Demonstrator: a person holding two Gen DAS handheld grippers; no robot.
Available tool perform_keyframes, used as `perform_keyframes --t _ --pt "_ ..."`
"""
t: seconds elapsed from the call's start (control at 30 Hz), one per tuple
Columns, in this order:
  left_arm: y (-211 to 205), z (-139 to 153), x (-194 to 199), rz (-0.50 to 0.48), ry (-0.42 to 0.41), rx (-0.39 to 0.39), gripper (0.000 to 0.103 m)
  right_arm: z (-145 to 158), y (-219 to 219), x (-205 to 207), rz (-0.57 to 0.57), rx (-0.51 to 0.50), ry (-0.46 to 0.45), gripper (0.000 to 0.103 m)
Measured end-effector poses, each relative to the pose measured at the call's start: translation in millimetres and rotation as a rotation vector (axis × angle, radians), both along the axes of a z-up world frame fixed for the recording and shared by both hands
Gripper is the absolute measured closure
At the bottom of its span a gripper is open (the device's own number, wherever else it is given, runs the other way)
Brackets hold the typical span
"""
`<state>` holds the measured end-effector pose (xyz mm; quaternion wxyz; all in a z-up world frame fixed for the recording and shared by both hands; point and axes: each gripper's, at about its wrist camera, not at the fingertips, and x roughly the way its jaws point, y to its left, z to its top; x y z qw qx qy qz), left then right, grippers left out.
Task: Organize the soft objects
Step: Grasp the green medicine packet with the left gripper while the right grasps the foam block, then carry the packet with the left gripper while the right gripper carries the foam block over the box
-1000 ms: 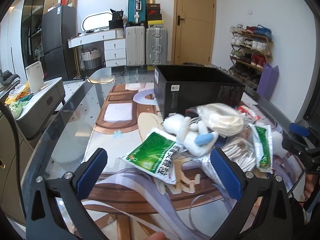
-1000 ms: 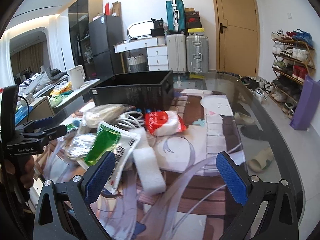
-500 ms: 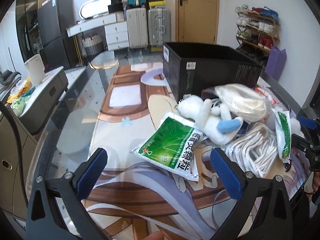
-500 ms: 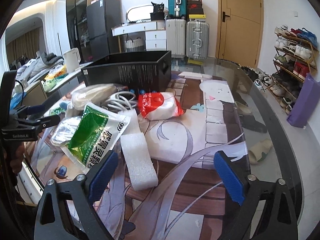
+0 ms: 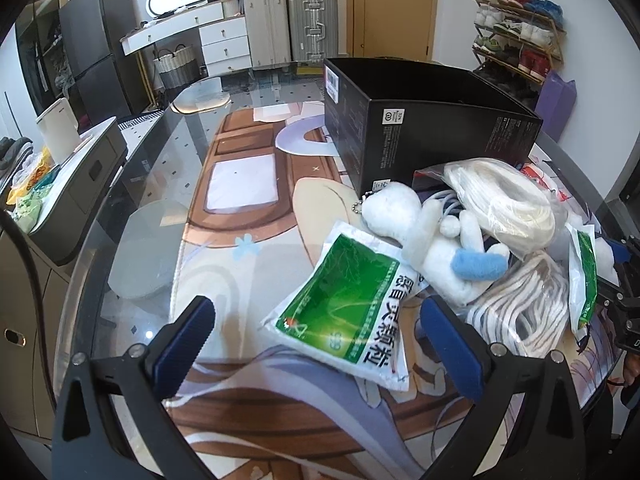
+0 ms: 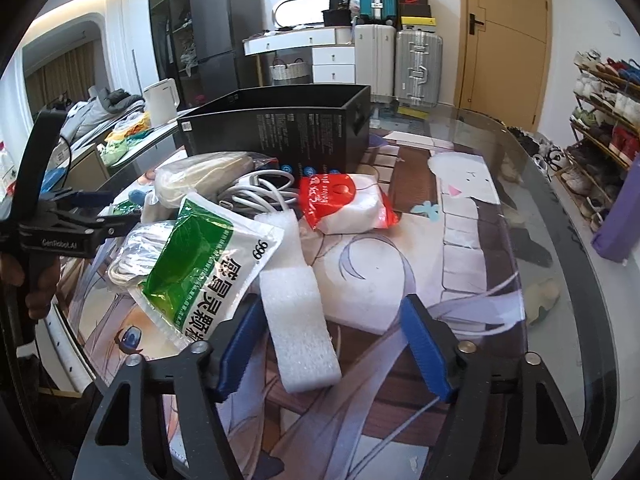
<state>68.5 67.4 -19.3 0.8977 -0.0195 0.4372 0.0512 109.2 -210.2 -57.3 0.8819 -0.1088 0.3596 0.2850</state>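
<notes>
A pile of soft things lies on the glass table in front of an open black box point(image 5: 432, 128) point(image 6: 280, 128). In the left wrist view my left gripper point(image 5: 320, 344) is open over a green and white pouch point(image 5: 348, 304), next to a white plush toy point(image 5: 432, 248), a bagged white bundle point(image 5: 504, 200) and coiled white rope point(image 5: 524, 312). In the right wrist view my right gripper point(image 6: 336, 344) is open around a white foam strip point(image 6: 296, 304), beside a second green pouch point(image 6: 200, 268) and a red and white pack point(image 6: 344, 204).
A white cable point(image 6: 256, 192) lies by the box. The table edge point(image 6: 576, 280) curves at the right. Suitcases point(image 5: 288, 28), a white dresser point(image 5: 200, 40) and a shoe rack point(image 5: 516, 36) stand behind. The left gripper shows at the left of the right wrist view point(image 6: 72, 224).
Both grippers have come down and forward toward the pile. The right gripper's fingers have narrowed and now flank the foam strip. The objects have not moved.
</notes>
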Motion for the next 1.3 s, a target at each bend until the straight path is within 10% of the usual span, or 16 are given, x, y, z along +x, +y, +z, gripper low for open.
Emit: perform_keyframes --t 0.33,1.3 --pt "-7.0 5.8 -5.0 -0.07 -0.029 -0.024 0.043 0.1 -1.2 -7.6 0.036 0.005 -0.014 0.065" --pt "-4.4 21.2 -28.9 -0.046 -0.102 -0.03 0.052 25.0 -26.6 -18.6 -0.037 0.04 -0.129 0.08"
